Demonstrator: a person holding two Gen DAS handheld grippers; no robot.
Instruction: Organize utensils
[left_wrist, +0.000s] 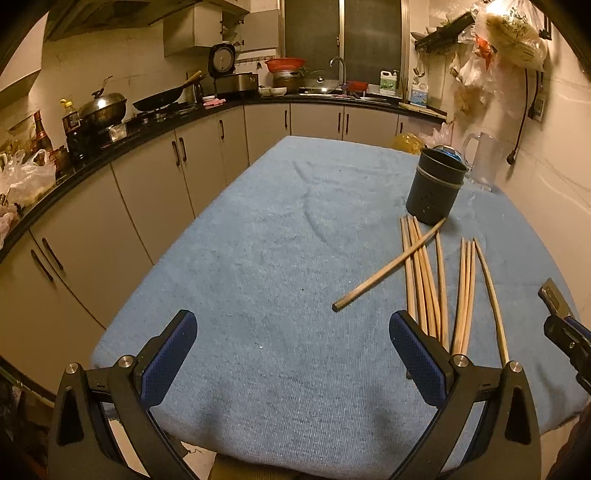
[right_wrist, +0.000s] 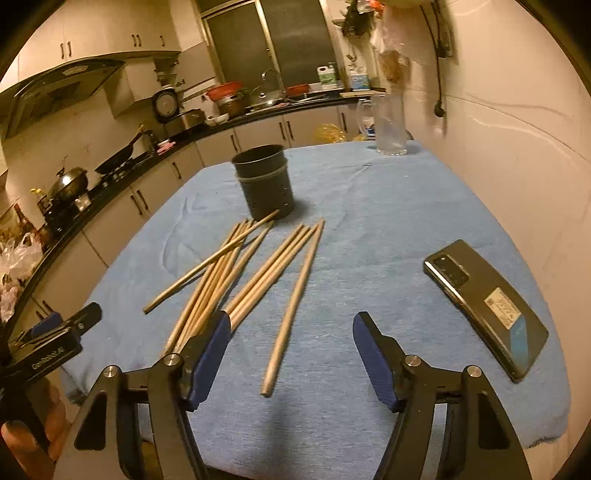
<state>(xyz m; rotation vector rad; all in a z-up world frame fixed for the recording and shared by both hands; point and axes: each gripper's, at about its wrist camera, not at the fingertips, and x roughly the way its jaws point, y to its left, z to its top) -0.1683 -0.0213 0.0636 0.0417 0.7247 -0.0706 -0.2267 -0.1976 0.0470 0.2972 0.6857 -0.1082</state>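
**Right wrist view: stock on blue-cloth table**

- Right two-finger gripper with blue pads (right_wrist: 291, 332): spread wide, empty, above near edge of light blue towelling tablecloth (right_wrist: 369, 221).
- Left two-finger gripper with blue pads (left_wrist: 293, 328): likewise spread wide, nothing held; over bare cloth. Side body seen from right wrist view, lettering partly legible, "GenRobot.AI".
- Loose light wooden chopsticks (right_wrist: 236, 273): lying flat on cloth in rough fan, tips toward holder; one stick crossed diagonally over left bundle, its tip touching holder base; one single stick (right_wrist: 291, 306) apart on right, between right gripper fingers in view.
- Dark grey perforated cylindrical utensil holder (right_wrist: 264, 181): upright, just beyond chopstick tips, no sticks visible inside.
- Black smartphone, face down (right_wrist: 484, 306): right of chopsticks, well apart; white-and-blue sticker on back, print too small to read.
- Clear glass pitcher (right_wrist: 388, 125): far edge of table.
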